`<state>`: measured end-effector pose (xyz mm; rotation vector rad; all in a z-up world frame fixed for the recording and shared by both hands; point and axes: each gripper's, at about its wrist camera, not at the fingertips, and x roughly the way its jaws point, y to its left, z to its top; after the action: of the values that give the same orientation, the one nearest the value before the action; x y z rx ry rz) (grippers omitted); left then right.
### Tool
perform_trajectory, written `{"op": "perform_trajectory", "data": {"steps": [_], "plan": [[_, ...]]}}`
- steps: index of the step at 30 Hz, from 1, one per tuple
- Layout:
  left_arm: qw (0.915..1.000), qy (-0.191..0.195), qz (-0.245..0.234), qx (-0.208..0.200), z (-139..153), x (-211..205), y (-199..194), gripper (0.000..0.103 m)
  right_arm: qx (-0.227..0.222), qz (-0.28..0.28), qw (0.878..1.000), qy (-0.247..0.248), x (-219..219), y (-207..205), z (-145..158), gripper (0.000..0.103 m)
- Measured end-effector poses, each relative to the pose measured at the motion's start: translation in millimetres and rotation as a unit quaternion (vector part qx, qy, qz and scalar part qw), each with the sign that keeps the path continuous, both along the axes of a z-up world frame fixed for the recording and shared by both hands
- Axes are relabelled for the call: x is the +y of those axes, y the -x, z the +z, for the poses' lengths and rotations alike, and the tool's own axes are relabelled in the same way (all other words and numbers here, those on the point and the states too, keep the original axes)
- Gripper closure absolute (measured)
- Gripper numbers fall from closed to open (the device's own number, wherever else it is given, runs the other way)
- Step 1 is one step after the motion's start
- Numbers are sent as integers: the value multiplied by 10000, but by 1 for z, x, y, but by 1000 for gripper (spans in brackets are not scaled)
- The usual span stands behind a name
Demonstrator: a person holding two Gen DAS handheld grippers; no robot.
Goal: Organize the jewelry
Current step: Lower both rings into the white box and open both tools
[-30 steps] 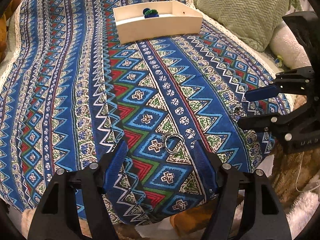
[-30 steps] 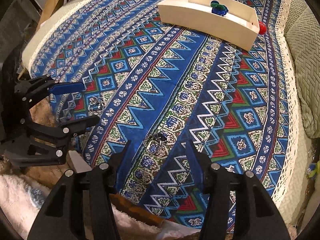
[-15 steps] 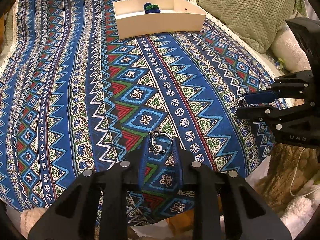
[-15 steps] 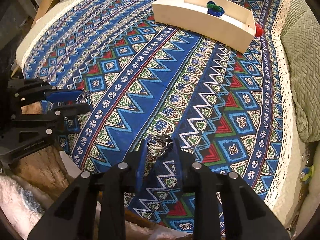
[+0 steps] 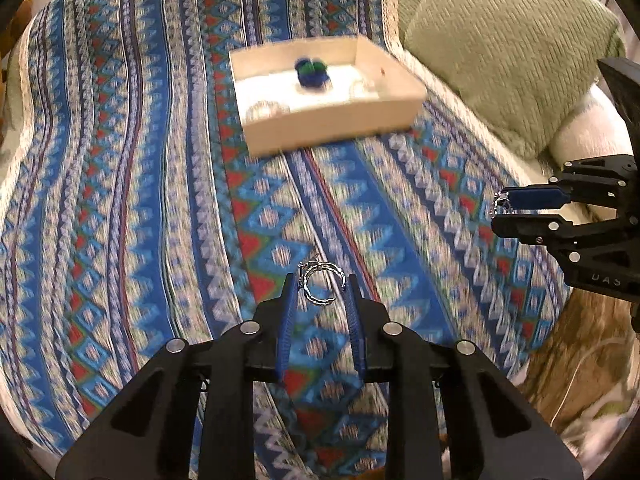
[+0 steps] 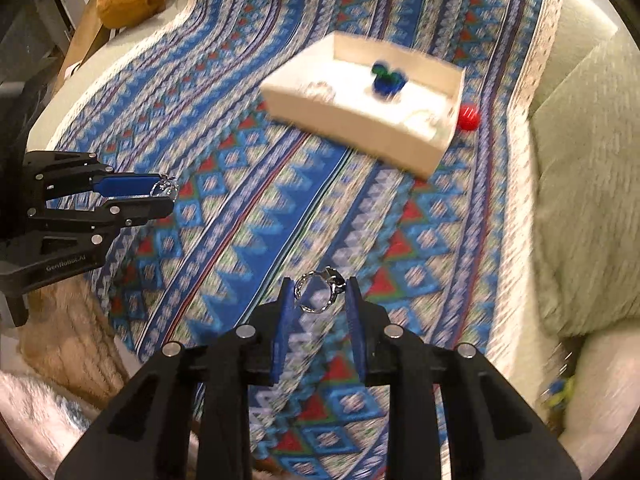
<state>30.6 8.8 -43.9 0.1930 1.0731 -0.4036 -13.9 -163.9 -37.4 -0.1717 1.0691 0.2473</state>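
Silver hoop earring [image 5: 322, 285] is pinched in my left gripper [image 5: 320, 286]; a ring [image 6: 320, 290], apparently jewelled, is clamped in my right gripper [image 6: 318, 292]. Both hang clear above the patterned cloth [image 5: 120, 200], aimed at the far cream tray [image 5: 332, 120], likely for deposit.

"GenRobot.AI" printed on side of my left gripper [image 6: 162, 196]; my right gripper [image 5: 500, 216] shows "DAS", rest cut off.
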Motion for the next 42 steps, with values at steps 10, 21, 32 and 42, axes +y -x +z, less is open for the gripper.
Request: {"op": "perform_trajectory", "data": {"steps": [10,21,32,42], "plan": [[9997,47,103,-237,34,-30,-86,78,-689,-78,9975,112,-13,-77,58,76],[9994,-73,346,18,9,-52,-175,78,-629,-69,9978,173,-22,-152,52,76],[9988,-153,416,211,-17,-58,-199,69,-453,-164,9988,98,-30,-185,33,75],[9984,307,464,-101,22,-50,-180,32,-905,-387,9951,-36,-44,-161,74,56]]}}
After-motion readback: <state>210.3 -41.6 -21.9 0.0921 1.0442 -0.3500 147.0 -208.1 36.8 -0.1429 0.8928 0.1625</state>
